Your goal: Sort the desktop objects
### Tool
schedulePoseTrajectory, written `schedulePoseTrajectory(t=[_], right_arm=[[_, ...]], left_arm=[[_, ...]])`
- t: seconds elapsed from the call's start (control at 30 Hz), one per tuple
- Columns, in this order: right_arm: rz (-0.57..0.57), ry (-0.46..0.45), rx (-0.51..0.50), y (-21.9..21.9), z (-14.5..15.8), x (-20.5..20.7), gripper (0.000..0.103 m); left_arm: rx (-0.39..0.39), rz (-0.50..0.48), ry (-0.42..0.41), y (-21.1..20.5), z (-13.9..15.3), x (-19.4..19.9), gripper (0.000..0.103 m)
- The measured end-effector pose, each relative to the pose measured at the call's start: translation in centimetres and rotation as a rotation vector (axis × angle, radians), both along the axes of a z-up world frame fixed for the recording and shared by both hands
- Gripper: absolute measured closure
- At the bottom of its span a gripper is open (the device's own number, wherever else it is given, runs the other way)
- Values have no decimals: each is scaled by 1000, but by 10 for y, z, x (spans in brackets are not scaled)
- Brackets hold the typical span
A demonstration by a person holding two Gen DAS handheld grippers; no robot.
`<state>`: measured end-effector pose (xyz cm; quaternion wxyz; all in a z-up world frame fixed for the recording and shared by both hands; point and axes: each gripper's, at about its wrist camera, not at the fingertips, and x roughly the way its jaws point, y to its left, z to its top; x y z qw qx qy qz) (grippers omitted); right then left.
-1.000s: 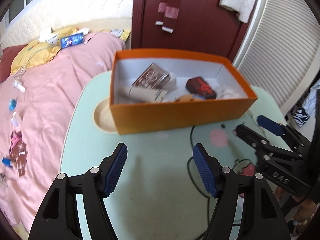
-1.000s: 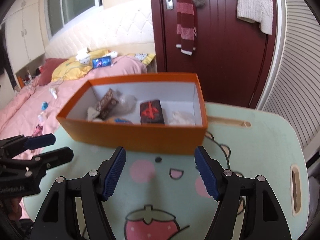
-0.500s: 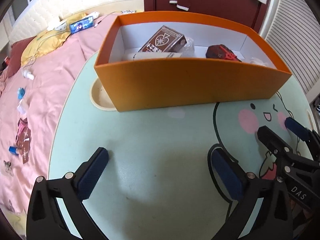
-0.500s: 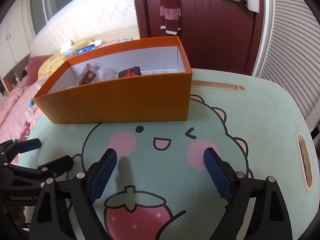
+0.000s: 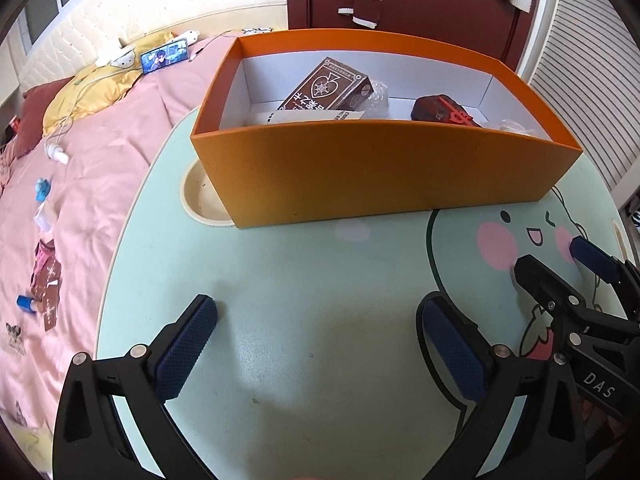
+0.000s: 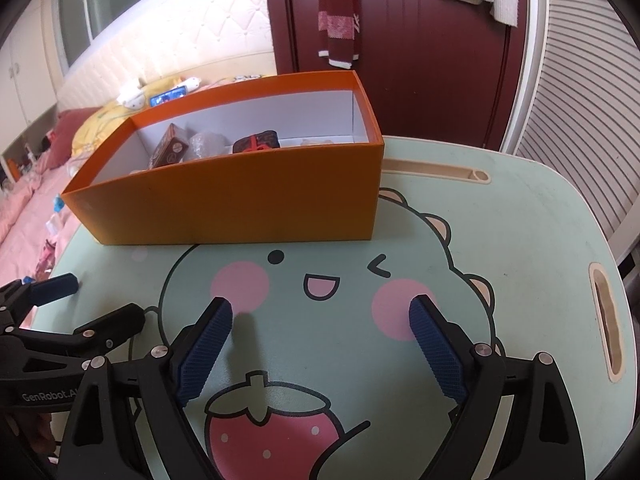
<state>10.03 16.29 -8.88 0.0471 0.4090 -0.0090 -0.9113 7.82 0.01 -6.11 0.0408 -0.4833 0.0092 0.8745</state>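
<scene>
Orange rectangular cardboard box (image 5: 384, 176), white-lined and open-topped, standing at the far side of the pale green lap table (image 5: 320, 320), which bears a printed cartoon dinosaur and strawberry. The box covers part of the table's round cup recess (image 5: 200, 200). Inside lie a brown playing-card pack with a spade emblem (image 5: 326, 86), leaning on a white printed carton (image 5: 304, 117); a crumpled clear plastic wrap (image 5: 378, 98); a dark red-and-black packet (image 5: 442, 109); and a pale crinkled item at the right end, too indistinct to name. Judged from this arrangement, sorting appears essentially complete: no loose object remains on the visible tabletop, and only withdrawal, or a check of the unseen near edge, seems left. The left gripper (image 5: 320, 344) is spread wide over bare table, nothing between its blue-padded fingers. The right gripper (image 6: 320, 340) likewise stands apart and empty above the dinosaur's face. Beyond the table: a pink-covered bed (image 5: 80, 160) strewn with small items, and a dark red door (image 6: 420, 40).
</scene>
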Motion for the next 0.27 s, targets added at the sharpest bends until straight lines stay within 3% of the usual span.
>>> schedulePoseTrajectory(t=[0.27], right_arm=[[1, -1, 1, -1, -1, 0, 12]], left_arm=[[0, -5, 5, -4, 1, -4, 0]])
